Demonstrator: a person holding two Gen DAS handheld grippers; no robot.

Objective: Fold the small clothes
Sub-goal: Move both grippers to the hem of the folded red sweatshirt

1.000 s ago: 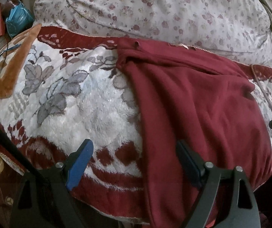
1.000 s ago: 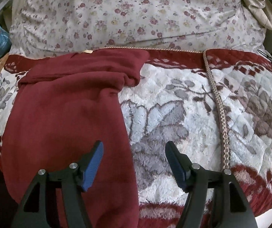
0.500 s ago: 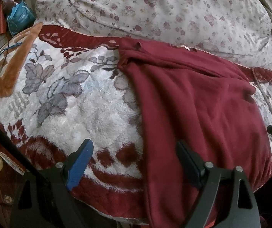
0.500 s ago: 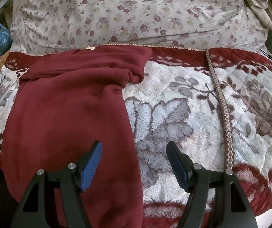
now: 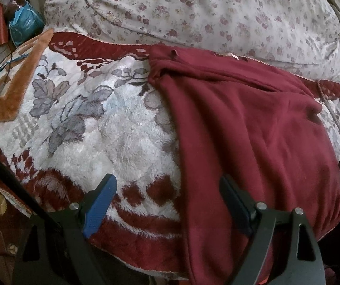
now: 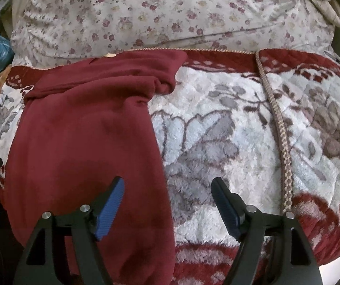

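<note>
While two claws gape, left claw (image 5: 167, 190), right claw (image 6: 167, 190), one garment (image 5: 253, 128)

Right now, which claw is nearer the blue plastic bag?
Left. The left claw is open over the left edge of the maroon garment, on the blue plastic bag side; the right claw is open over its right edge.

The blanket (image 5: 122, 147) left of the garment (image 5: 253, 142) lies bare from near edge to far edge, open to a gripper. Right of the garment (image 6: 82, 142) the blanket (image 6: 217, 142) is bare too, crossed only by a low braided trim (image 6: 281, 128). Along the far edge a floral quilt (image 6: 170, 11) bulges up and blocks passage. At the far left corner sit a blue bag (image 5: 25, 23), a red object (image 5: 0, 23) and loose wires (image 5: 1, 64).
</note>
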